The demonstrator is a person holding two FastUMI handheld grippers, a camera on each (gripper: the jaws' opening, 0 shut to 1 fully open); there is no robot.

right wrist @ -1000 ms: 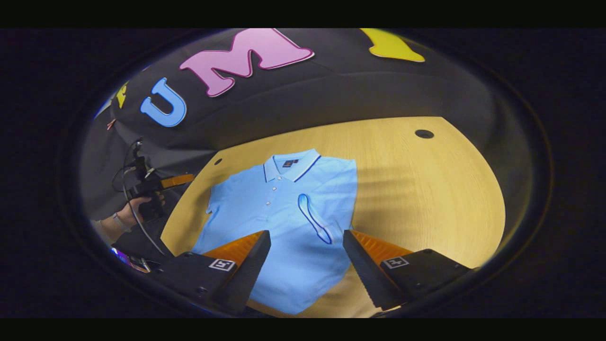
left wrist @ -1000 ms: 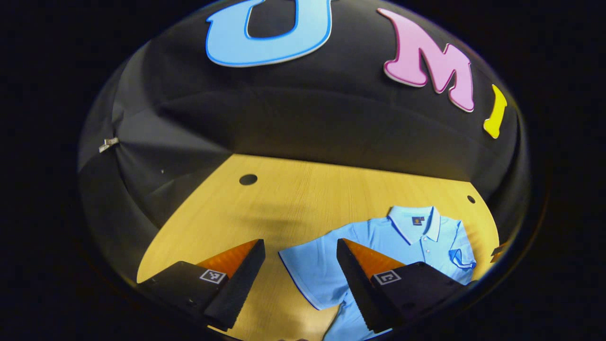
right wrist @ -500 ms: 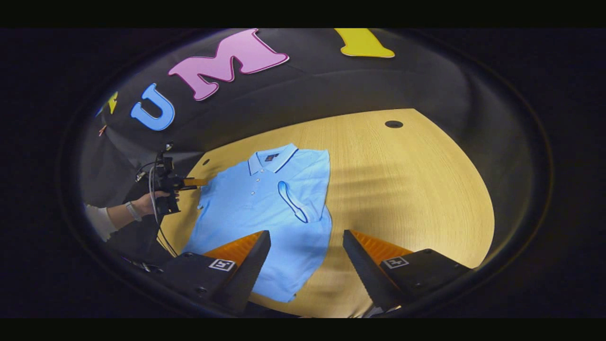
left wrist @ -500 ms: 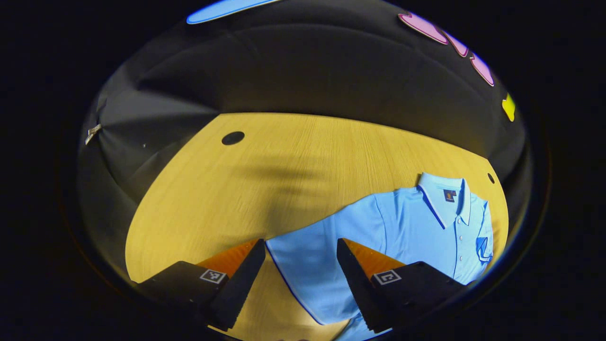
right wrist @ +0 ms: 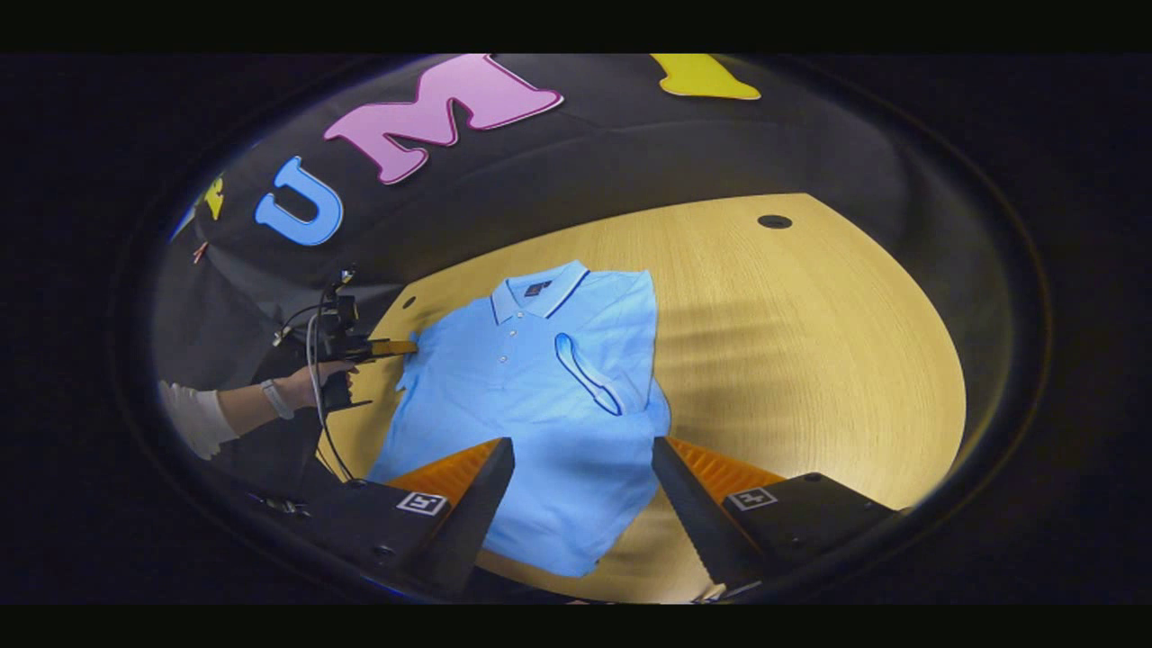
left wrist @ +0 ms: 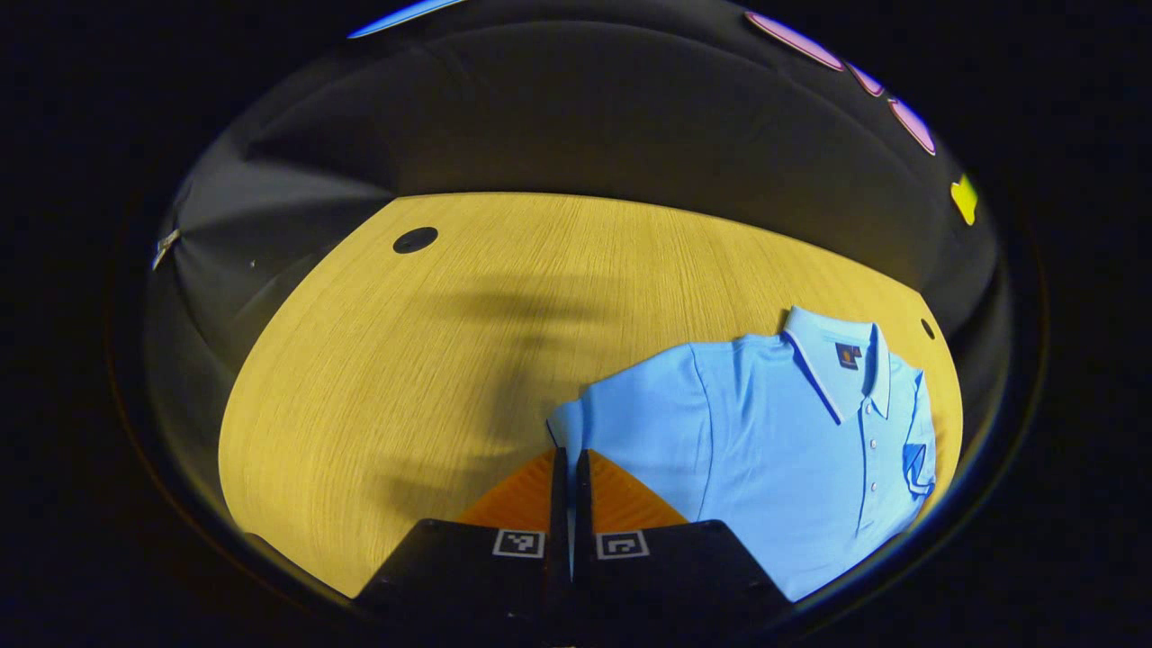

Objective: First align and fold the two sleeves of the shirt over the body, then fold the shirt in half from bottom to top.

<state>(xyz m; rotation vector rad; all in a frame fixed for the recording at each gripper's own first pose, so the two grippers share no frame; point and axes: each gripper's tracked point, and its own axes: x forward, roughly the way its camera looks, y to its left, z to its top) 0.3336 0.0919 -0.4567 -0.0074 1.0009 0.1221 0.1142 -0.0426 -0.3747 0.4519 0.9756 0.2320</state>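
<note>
- Person's hand (right wrist: 310, 387), seen at the left of the right gripper view: bare forearm reaching in from a white sleeve (right wrist: 193, 421) with a band at the wrist, fist wrapped round the handle of the left gripper (right wrist: 409, 346), cables hanging below it.
- Left gripper: held roughly level, fingers pointing at the near sleeve edge of the light blue short-sleeved polo shirt (right wrist: 531, 396). In the left gripper view its fingers (left wrist: 551, 486) stand pressed together with blue sleeve fabric (left wrist: 565, 427) pinched at the tips, so it is clamped on the sleeve.
- Shirt: lying flat, front up, on the light wooden table (right wrist: 810, 342), collar toward the booth wall. The sleeve on the right gripper's side (right wrist: 589, 387) is folded over the chest, its dark-trimmed cuff lying diagonally on the body.
- Right gripper (right wrist: 580, 459): held above the lower part of the shirt, fingers spread wide apart with nothing between them, clear of the cloth.
- Table: two dark round holes (right wrist: 774, 221) near the far edge.
</note>
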